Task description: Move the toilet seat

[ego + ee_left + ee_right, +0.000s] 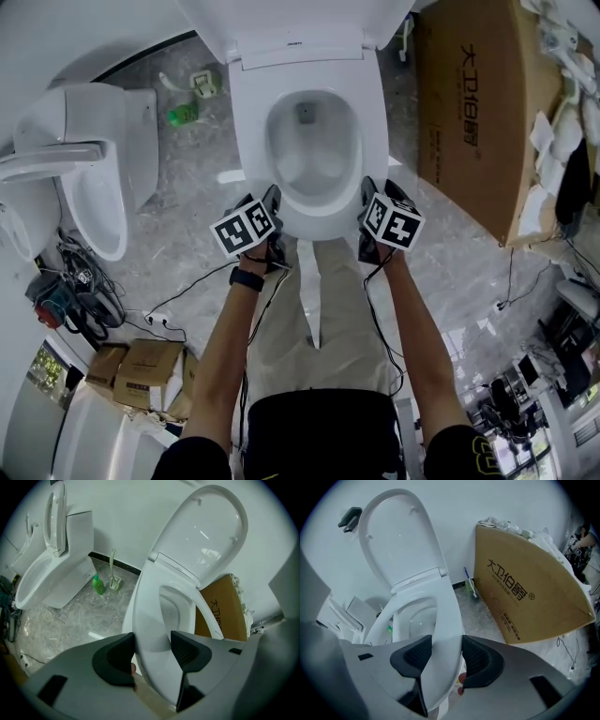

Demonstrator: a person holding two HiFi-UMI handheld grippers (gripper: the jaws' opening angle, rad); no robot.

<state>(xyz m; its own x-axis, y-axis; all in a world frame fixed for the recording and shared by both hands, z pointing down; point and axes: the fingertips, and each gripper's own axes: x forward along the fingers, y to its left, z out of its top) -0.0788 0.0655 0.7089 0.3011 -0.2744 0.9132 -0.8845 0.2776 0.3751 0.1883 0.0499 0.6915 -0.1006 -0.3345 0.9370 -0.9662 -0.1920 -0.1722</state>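
Observation:
The white toilet (246, 150) stands straight ahead with its lid (291, 19) raised against the wall. The toilet seat (319, 214) lies low over the bowl. My left gripper (272, 202) is at the seat's front left rim and my right gripper (367, 192) at its front right rim. In the left gripper view the seat (150, 620) fills the gap of the left gripper (152, 651), both pads against it. In the right gripper view the seat (445, 620) likewise sits pinched in the right gripper (446, 653). The lid (206, 531) (398, 536) stays upright.
A second toilet (94, 178) (47, 573) stands to the left. A large cardboard box (478, 112) (525, 583) leans close on the right. A green bottle (183, 114) and a brush (113, 573) sit by the wall. Cables (75, 291) and small boxes (141, 370) lie at the near left.

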